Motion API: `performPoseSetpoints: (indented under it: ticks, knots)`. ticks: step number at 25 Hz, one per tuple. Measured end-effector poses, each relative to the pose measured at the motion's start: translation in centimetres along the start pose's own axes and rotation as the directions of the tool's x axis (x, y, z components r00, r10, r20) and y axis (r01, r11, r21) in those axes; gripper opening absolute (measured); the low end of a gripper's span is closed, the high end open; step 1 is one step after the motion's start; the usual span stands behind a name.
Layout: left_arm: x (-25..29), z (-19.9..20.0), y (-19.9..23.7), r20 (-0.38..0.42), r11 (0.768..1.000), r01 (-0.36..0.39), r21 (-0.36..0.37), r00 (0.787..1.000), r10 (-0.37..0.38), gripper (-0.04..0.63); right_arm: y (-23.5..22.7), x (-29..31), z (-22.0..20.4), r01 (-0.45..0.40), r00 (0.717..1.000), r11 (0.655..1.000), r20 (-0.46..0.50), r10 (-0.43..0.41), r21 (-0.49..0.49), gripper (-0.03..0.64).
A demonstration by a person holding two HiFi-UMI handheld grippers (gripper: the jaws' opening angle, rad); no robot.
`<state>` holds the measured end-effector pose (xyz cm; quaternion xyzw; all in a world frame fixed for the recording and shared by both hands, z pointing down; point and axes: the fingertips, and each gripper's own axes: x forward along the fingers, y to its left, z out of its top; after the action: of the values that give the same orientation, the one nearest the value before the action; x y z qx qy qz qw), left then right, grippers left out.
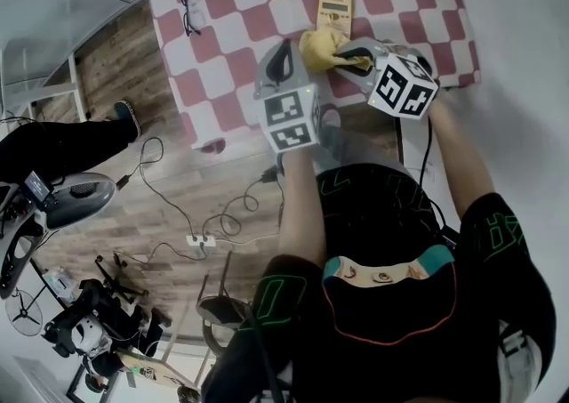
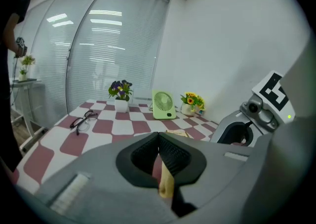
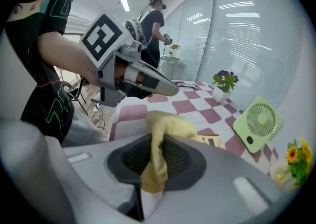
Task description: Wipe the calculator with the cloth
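Note:
The tan calculator [image 1: 335, 8] lies flat on the red-and-white checked table [image 1: 240, 1], just beyond both grippers. My right gripper [image 1: 356, 56] is shut on the yellow cloth [image 1: 322, 47]. In the right gripper view the cloth [image 3: 165, 129] bulges out above the pads, with the calculator [image 3: 210, 140] right behind it. My left gripper [image 1: 283, 44] hangs beside the cloth near the table's front edge. In its own view the left gripper [image 2: 158, 136] has its tips together with nothing sticking out, and only a thin yellow sliver shows low in the slit.
Black glasses [image 1: 190, 8] lie at the table's left. A green fan [image 2: 163, 105] and two flower pots [image 2: 121, 94] stand along the far edge by the window. Another person [image 3: 154, 22] stands in the background. Cables and a power strip [image 1: 204, 237] lie on the wooden floor.

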<state>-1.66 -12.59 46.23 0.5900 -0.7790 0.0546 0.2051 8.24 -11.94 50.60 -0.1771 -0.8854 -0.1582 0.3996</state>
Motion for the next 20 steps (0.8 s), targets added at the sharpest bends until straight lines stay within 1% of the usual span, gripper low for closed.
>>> performPoseSetpoints:
  ticks: [2,5,7,9,11,13,16,18,20]
  knots:
    - [-0.1,1.2,0.2,0.025,1.000,-0.017,0.027,1.000,0.016,0.009,-0.9,-1.1,0.5,0.023,0.999,0.999,0.046,-0.025,0.035,0.065]
    - [-0.1,3.0,0.2,0.045,0.998,-0.026,0.060,0.999,0.023,0.009,-2.7,-3.2,1.2,0.072,0.987,0.988,0.134,-0.091,0.136,0.065]
    - [0.1,4.2,0.4,0.065,0.997,-0.026,0.071,0.998,0.021,0.009,-4.4,-4.7,1.6,0.119,0.970,0.971,0.185,-0.158,0.208,0.066]
    - [0.8,5.7,0.6,0.097,0.996,-0.026,0.083,0.995,0.017,0.009,-6.8,-5.9,1.7,0.175,0.943,0.944,0.228,-0.243,0.280,0.064]
    - [1.5,7.4,0.8,0.123,0.995,-0.026,0.097,0.992,0.014,0.009,-9.3,-7.3,1.6,0.233,0.904,0.902,0.260,-0.338,0.363,0.064]
    - [1.8,9.4,0.6,0.150,0.994,-0.028,0.109,0.989,0.012,0.011,-11.5,-9.2,1.6,0.281,0.860,0.852,0.278,-0.428,0.441,0.064]
    - [2.1,12.5,0.0,0.197,0.992,-0.038,0.121,0.980,0.013,0.009,-14.1,-12.4,1.7,0.346,0.793,0.779,0.280,-0.540,0.522,0.064]
    - [2.4,14.4,-0.3,0.224,0.992,-0.046,0.118,0.974,0.019,0.009,-15.7,-14.7,1.6,0.372,0.741,0.722,0.281,-0.609,0.584,0.066]
    - [2.7,16.2,-0.6,0.251,0.992,-0.056,0.114,0.968,0.025,0.011,-17.2,-17.0,1.5,0.385,0.681,0.652,0.275,-0.678,0.653,0.065]
